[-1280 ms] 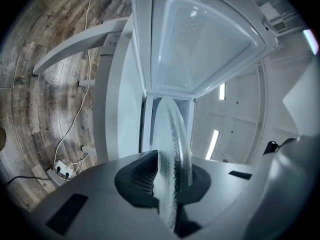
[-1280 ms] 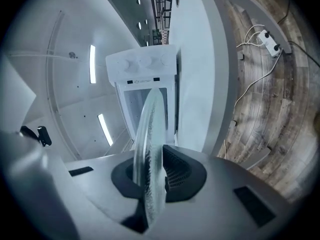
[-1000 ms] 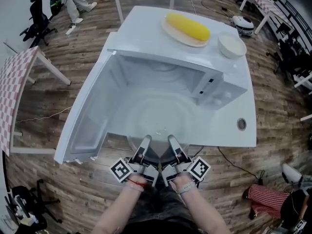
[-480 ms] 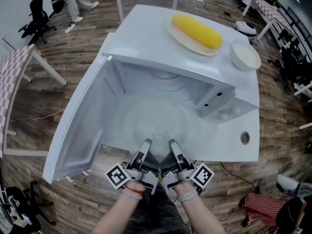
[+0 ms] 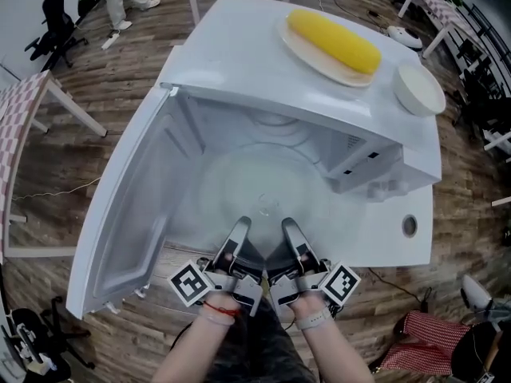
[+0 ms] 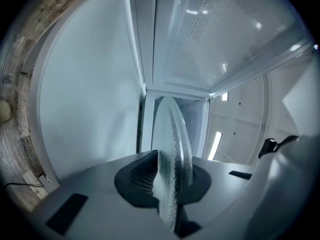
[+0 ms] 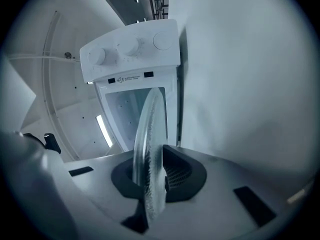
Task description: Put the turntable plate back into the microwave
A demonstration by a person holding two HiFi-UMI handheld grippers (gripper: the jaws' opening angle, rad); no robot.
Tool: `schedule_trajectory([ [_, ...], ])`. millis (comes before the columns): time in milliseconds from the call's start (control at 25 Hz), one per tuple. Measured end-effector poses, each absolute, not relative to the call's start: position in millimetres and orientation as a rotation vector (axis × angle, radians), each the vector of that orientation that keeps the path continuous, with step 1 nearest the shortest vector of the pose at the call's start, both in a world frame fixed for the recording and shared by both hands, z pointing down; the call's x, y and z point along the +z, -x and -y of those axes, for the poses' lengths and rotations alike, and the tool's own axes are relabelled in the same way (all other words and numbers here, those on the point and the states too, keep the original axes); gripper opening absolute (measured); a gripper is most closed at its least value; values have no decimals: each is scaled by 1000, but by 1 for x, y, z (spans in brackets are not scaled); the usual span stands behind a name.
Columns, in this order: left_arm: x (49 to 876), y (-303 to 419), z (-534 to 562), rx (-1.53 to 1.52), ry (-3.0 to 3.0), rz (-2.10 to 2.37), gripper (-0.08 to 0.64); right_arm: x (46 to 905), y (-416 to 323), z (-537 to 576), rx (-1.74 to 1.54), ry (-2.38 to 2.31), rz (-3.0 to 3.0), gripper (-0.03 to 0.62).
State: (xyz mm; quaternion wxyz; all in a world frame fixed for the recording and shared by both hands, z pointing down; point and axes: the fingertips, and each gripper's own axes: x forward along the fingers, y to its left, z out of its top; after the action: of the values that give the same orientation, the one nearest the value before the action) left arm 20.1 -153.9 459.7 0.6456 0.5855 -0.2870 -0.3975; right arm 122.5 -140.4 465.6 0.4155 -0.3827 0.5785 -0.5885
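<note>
Left gripper (image 5: 238, 234) and right gripper (image 5: 291, 233) side by side at near edge, each pinching near rim of turntable plate (image 5: 257, 183). Plate mostly inside microwave (image 5: 359, 164) cavity. Best kept level, pushed farther in, lowered evenly onto floor centre before releasing.

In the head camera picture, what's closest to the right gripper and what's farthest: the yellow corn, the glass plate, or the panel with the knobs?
1. The glass plate: nearest. The right gripper is shut on its near edge.
2. The knob panel: next, up and to the right of the gripper.
3. The yellow corn: farthest, on its dish at the top of the picture.
</note>
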Motion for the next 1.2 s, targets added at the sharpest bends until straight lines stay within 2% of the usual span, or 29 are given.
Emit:
schedule_trajectory([
  [1200, 471, -31, 211, -879, -1364, 617, 32, 475, -134, 193, -1432, 993, -1440, 40],
])
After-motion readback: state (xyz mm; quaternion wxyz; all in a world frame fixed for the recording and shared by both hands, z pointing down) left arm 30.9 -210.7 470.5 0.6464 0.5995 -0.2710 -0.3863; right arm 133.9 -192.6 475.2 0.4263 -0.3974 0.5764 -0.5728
